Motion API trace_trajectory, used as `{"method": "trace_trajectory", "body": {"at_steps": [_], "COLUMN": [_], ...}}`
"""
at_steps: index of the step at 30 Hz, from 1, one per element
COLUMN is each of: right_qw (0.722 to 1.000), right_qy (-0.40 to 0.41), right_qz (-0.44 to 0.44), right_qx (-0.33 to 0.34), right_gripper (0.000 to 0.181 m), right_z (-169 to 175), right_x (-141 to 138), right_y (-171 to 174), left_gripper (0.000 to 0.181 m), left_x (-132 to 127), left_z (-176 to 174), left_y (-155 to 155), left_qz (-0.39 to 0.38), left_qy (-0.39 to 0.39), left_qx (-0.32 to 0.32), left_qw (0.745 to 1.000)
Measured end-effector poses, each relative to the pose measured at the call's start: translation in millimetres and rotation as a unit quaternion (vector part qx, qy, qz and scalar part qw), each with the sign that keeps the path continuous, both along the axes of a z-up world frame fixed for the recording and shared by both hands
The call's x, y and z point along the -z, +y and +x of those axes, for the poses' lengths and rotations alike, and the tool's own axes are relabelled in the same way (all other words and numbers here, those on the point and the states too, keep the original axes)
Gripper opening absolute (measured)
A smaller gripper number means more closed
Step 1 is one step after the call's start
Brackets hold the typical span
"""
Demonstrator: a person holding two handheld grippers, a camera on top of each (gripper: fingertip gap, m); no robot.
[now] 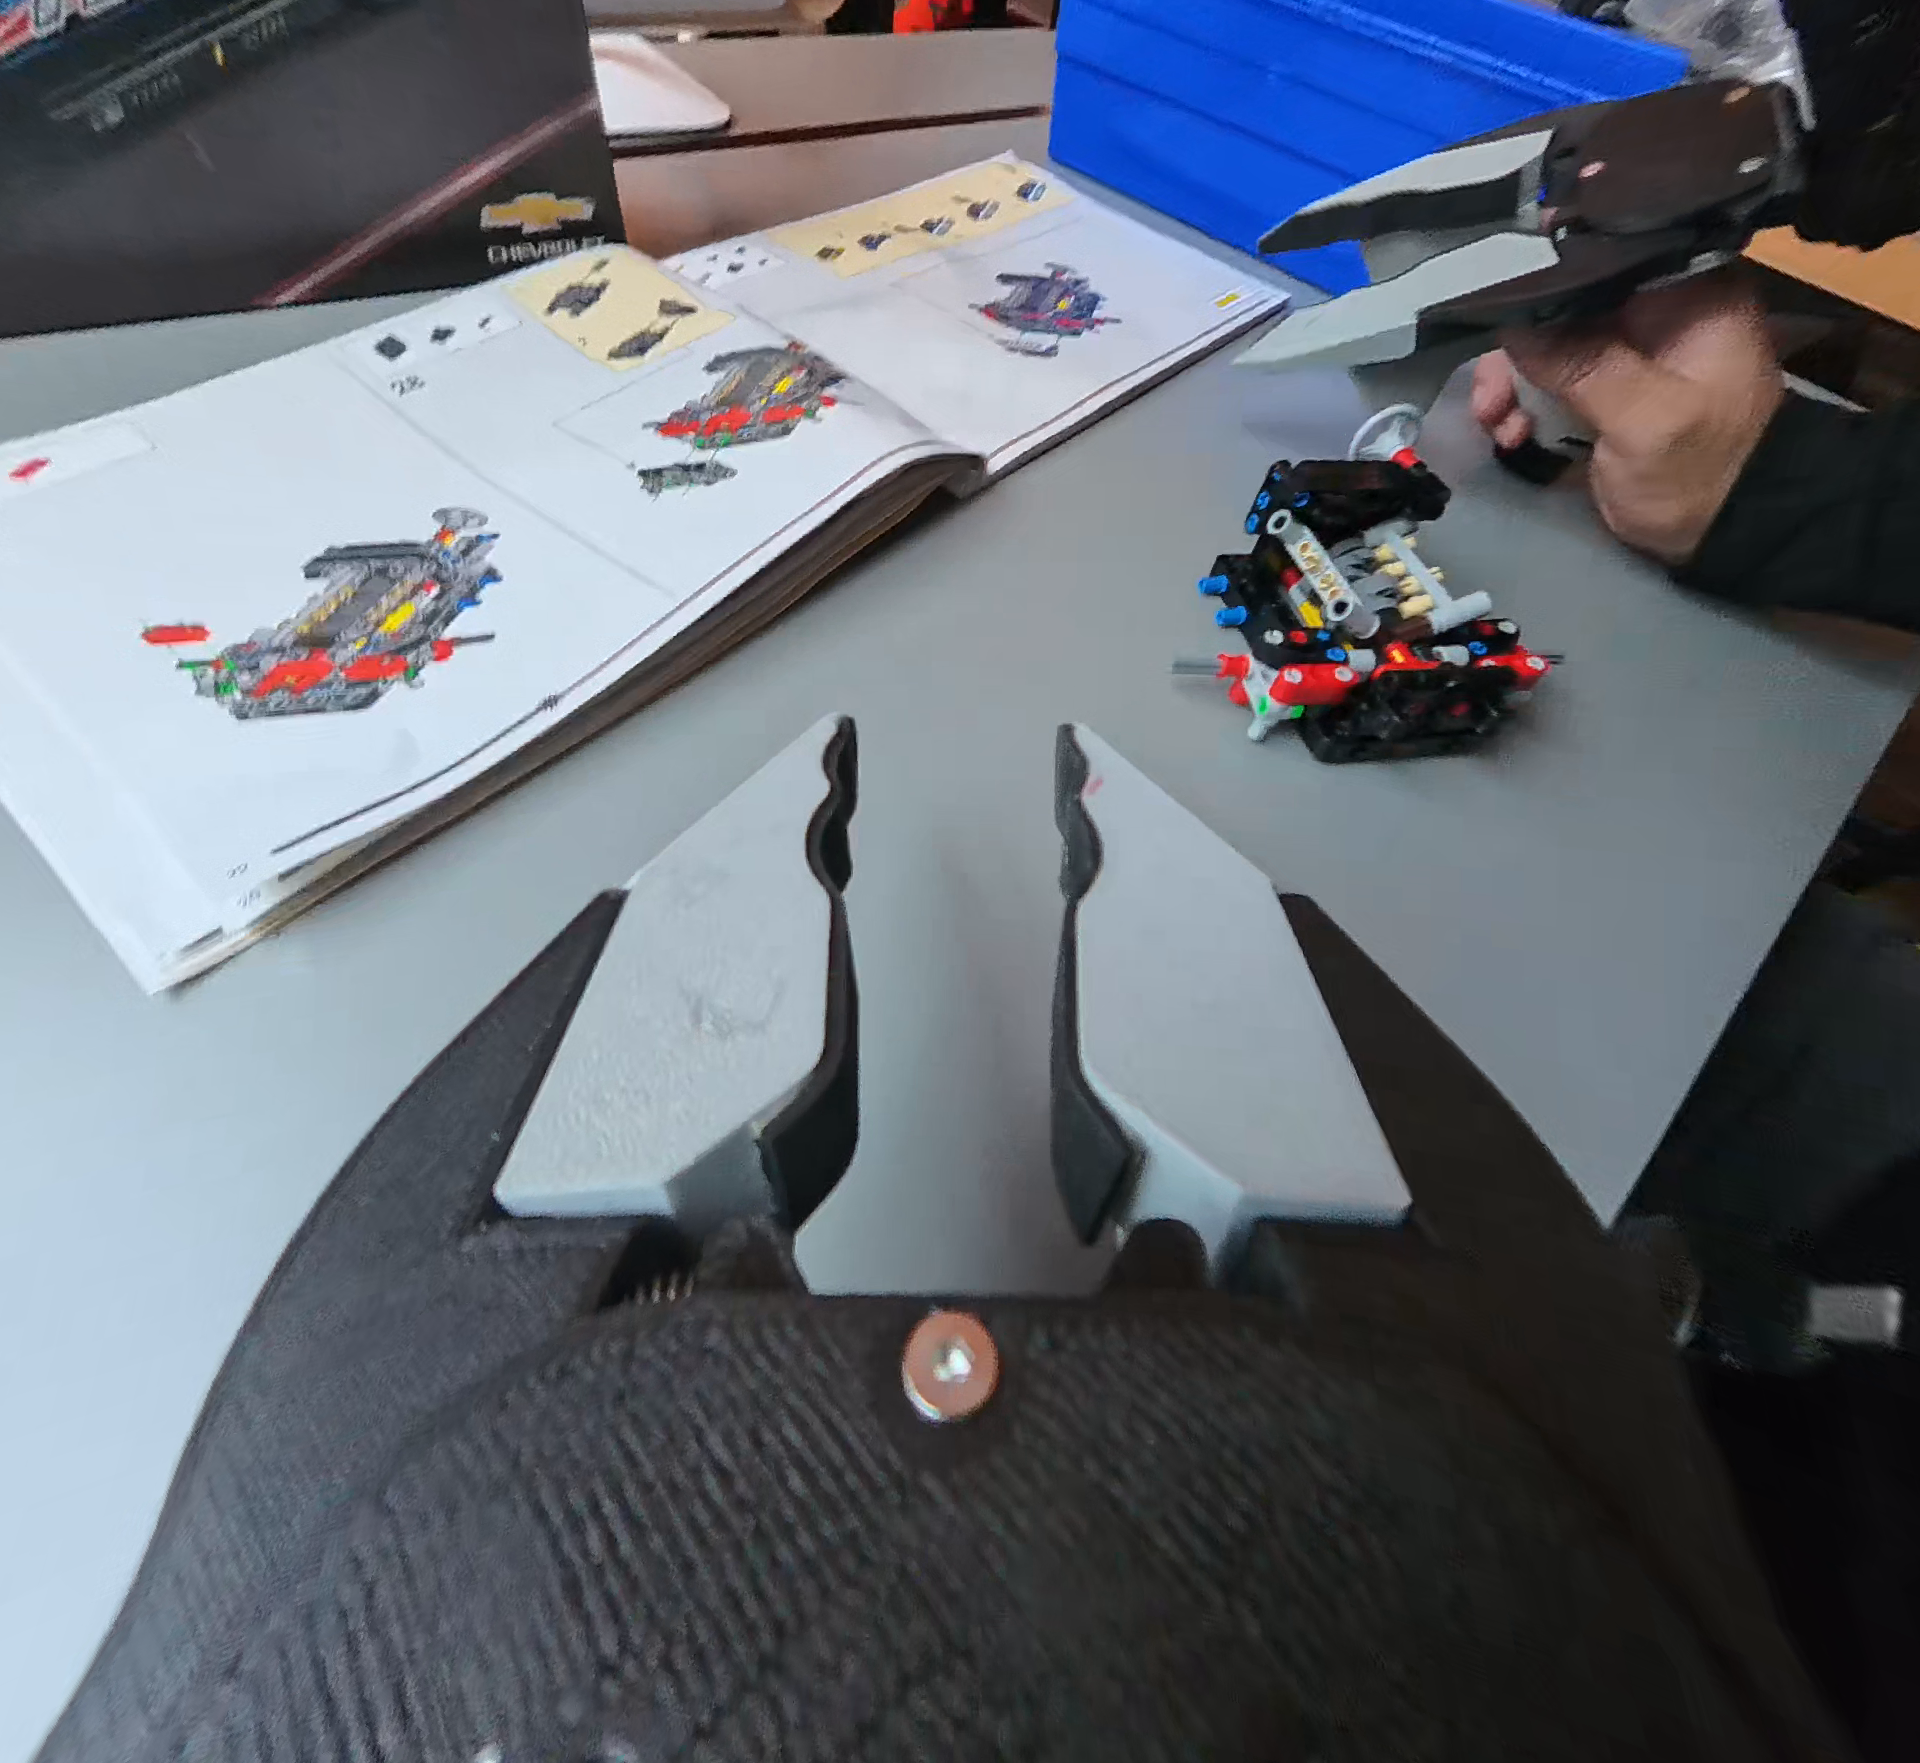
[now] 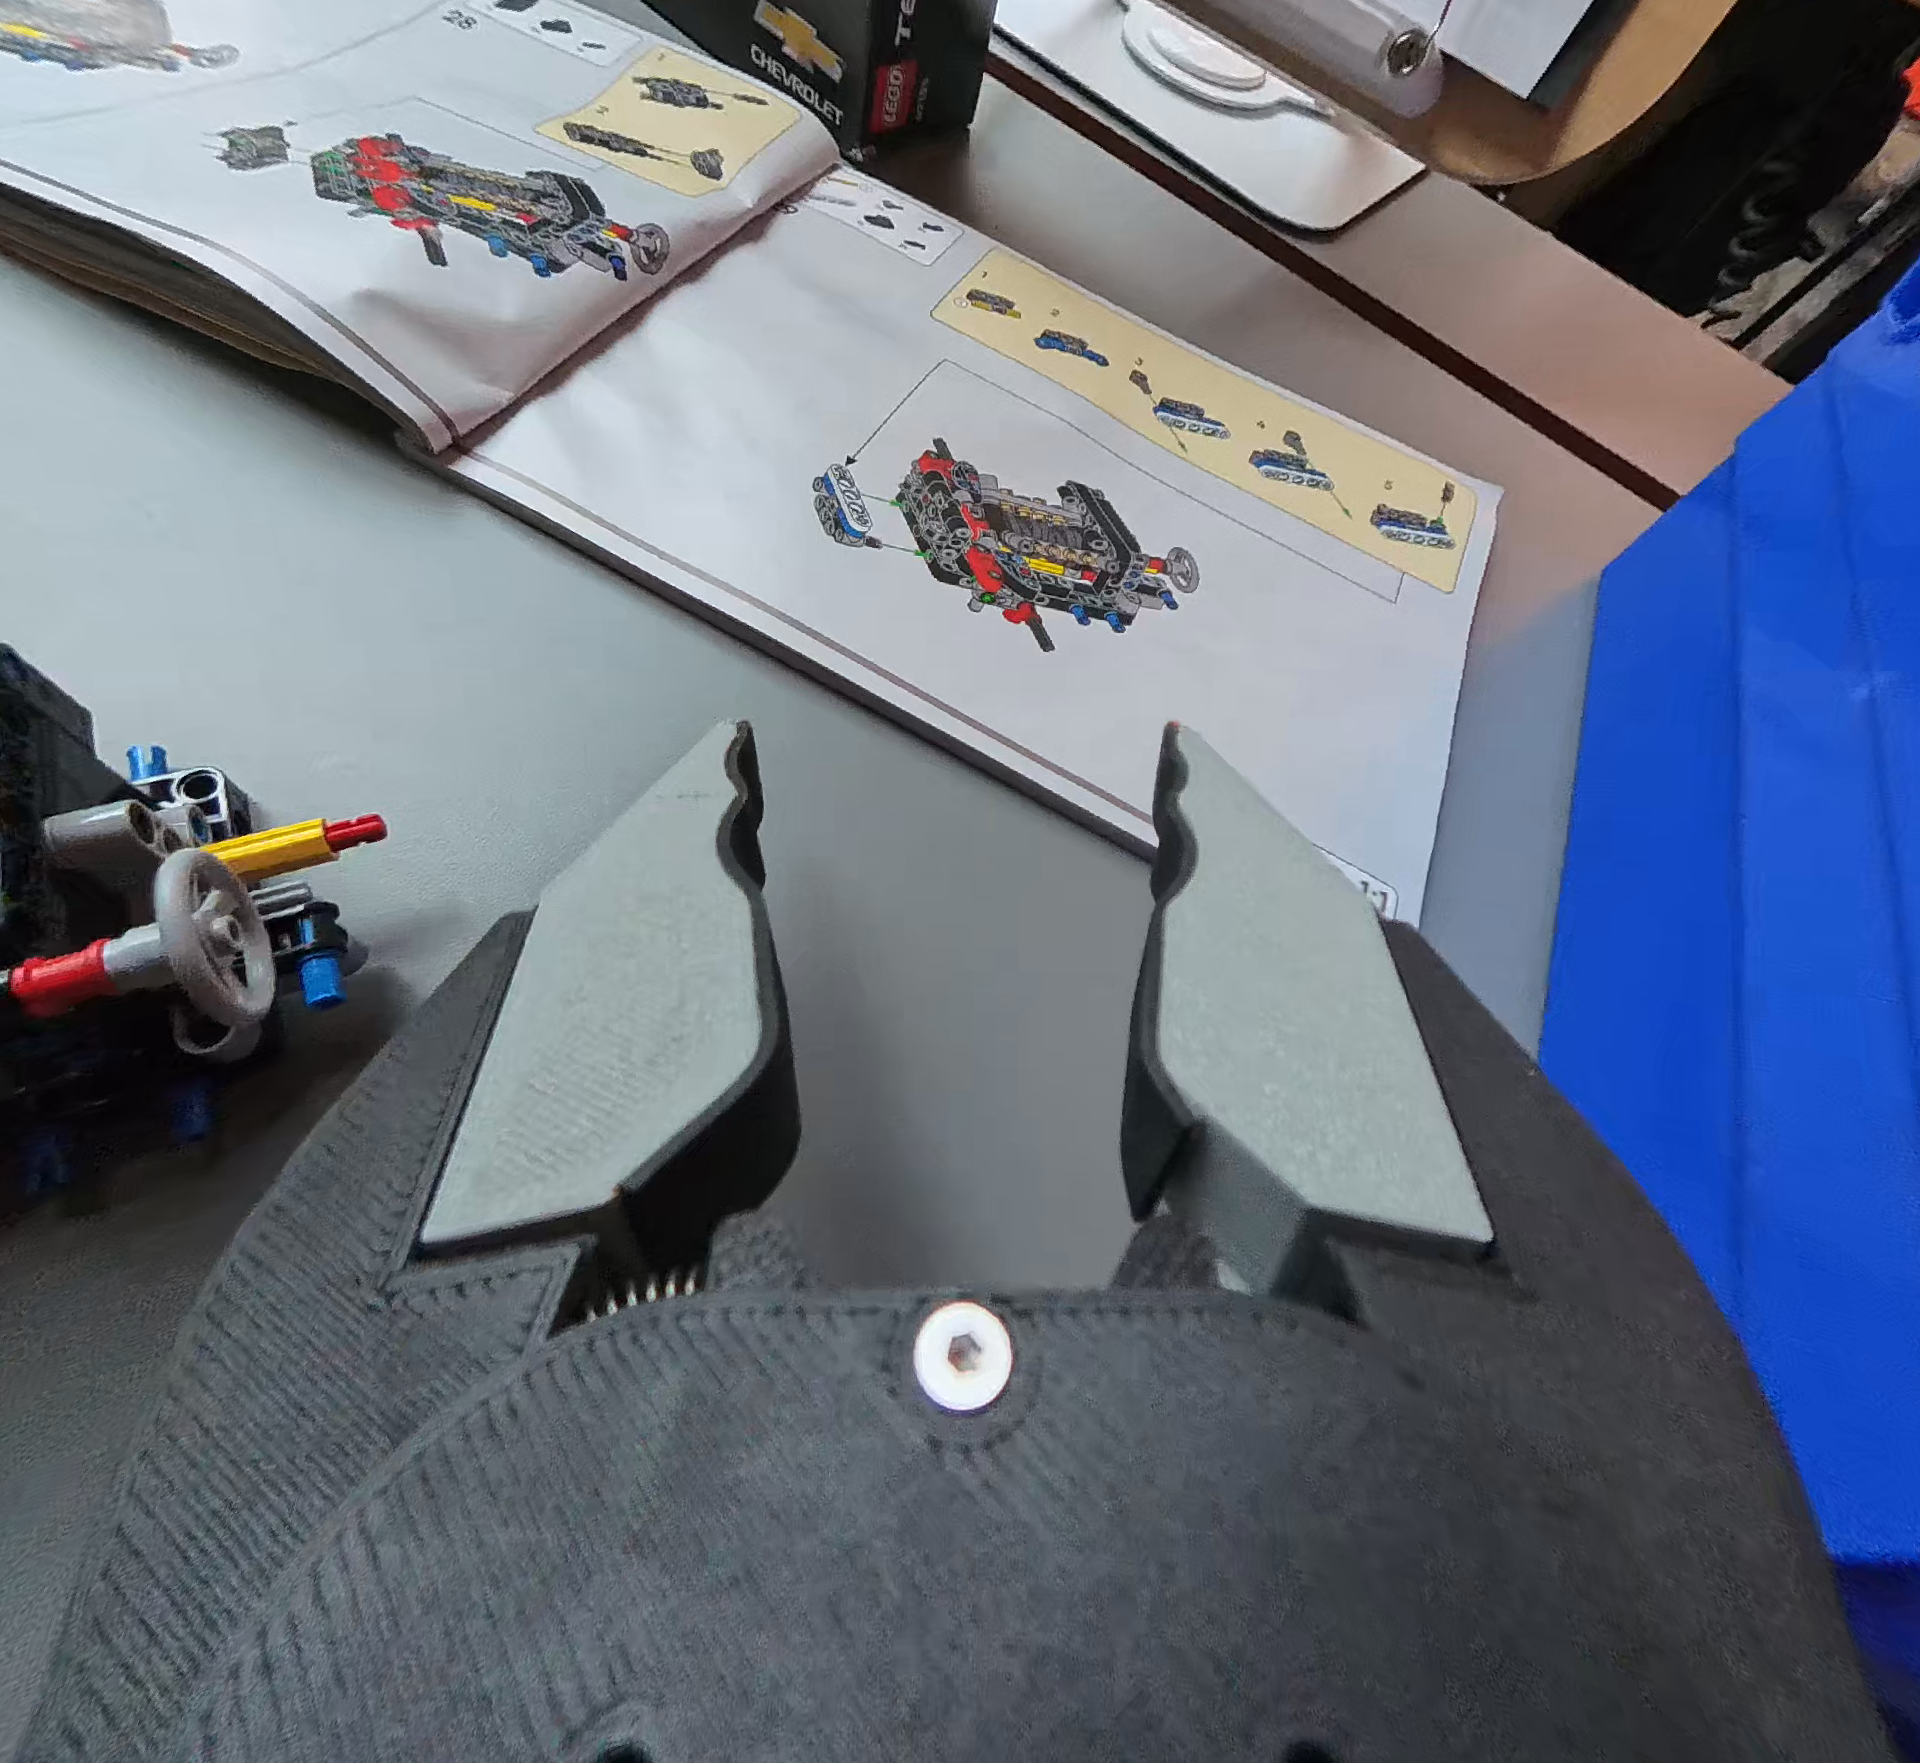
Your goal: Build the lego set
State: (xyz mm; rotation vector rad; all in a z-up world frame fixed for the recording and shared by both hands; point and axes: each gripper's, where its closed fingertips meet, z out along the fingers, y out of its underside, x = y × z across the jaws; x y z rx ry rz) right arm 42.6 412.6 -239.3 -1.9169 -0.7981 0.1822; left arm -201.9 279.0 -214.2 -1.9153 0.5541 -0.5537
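Observation:
A partly built lego model (image 1: 1361, 612), black and red with blue pins and a grey steering wheel, sits on the grey table (image 1: 1039, 591) to the right of the open instruction booklet (image 1: 499, 518). My left gripper (image 1: 956, 737) is open and empty, hovering over the table in front of the booklet and left of the model. My right gripper (image 2: 956, 737) is open and empty above the table at the booklet's right page (image 2: 1039, 508); the model (image 2: 156, 944) lies at its left. The right gripper also shows in the left wrist view (image 1: 1262, 295), held by a hand above the model's far side.
A blue plastic bin (image 1: 1299, 82) stands behind the booklet at the right and fills the right edge of the right wrist view (image 2: 1745, 882). The dark lego box (image 1: 281, 61) stands upright at the back left. A white monitor stand (image 2: 1216, 82) sits behind it.

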Motion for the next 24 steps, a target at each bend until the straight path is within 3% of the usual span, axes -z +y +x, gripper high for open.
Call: {"method": "trace_trajectory", "body": {"at_steps": [6, 10, 17, 24], "right_qw": [0.996, 0.990, 0.978, 0.953], "right_qy": [0.031, 0.094, 0.153, 0.238], "right_qz": [0.078, 0.091, 0.075, 0.046], "right_qx": [-0.005, -0.047, -0.117, -0.179], "right_gripper": [0.052, 0.053, 0.056, 0.066], "right_z": [1.5, -4.3, -19.4, -27.1], "right_x": [-29.1, -46.9, -56.1, -67.9], "right_y": [-11.5, -23.7, -43.0, -65.5], "left_gripper": [0.044, 0.041, 0.046, 0.048], "left_x": [-3.7, -9.7, -9.2, -0.6], "left_z": [-9.1, -17.4, -4.1, -2.2], "left_y": [-28.8, -37.2, -22.0, 1.6], "left_qz": [-0.003, -0.002, -0.044, -0.032], "left_qy": [-0.023, -0.058, -0.116, -0.048], "left_qx": [0.024, 0.001, 0.004, -0.020], "left_qw": [0.999, 0.998, 0.992, 0.998]}}
